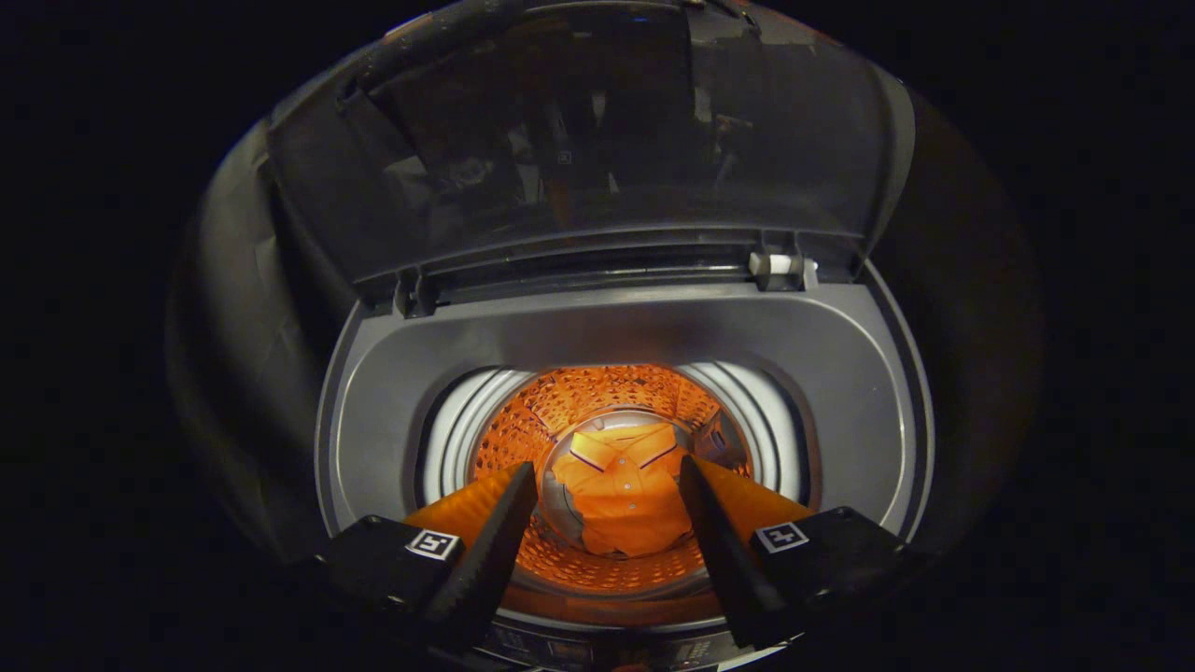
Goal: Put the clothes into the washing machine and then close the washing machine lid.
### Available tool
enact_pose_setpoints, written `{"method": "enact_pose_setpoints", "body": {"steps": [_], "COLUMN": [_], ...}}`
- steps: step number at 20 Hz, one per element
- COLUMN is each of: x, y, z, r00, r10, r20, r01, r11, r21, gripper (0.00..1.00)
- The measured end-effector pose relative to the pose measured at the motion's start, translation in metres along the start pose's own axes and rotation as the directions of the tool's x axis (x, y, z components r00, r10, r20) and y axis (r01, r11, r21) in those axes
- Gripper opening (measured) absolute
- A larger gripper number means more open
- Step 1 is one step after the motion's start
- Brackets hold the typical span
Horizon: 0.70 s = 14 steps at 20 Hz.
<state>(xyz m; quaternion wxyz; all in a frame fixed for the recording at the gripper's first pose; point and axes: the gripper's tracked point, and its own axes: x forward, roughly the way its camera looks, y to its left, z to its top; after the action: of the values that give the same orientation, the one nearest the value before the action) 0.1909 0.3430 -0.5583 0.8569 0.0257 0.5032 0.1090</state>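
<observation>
The shirt [621, 495] lies at the bottom of the drum [523, 420], beyond the fingers. The gripper [607, 485] hangs wide open over the opening, holding nothing. The lid [597, 140] stands up at the far side. To close it well, reach its top edge and ease it down evenly.

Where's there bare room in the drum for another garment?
The orange shirt covers most of the drum floor. Free: the perforated wall ringing it and the space above. The open tool hangs over the washer opening, lid up.
</observation>
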Motion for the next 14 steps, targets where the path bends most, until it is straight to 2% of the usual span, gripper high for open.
{"method": "enact_pose_setpoints", "body": {"steps": [7,14], "x": [-0.06,-0.112], "y": [0.012,0.036], "z": [0.066,0.143], "r00": [0.98,0.924], "r10": [0.018,0.056], "r20": [0.196,0.378], "r01": [-0.007,-0.023], "r11": [0.998,0.995], "r21": [-0.06,-0.092], "gripper": [0.99,0.99]}}
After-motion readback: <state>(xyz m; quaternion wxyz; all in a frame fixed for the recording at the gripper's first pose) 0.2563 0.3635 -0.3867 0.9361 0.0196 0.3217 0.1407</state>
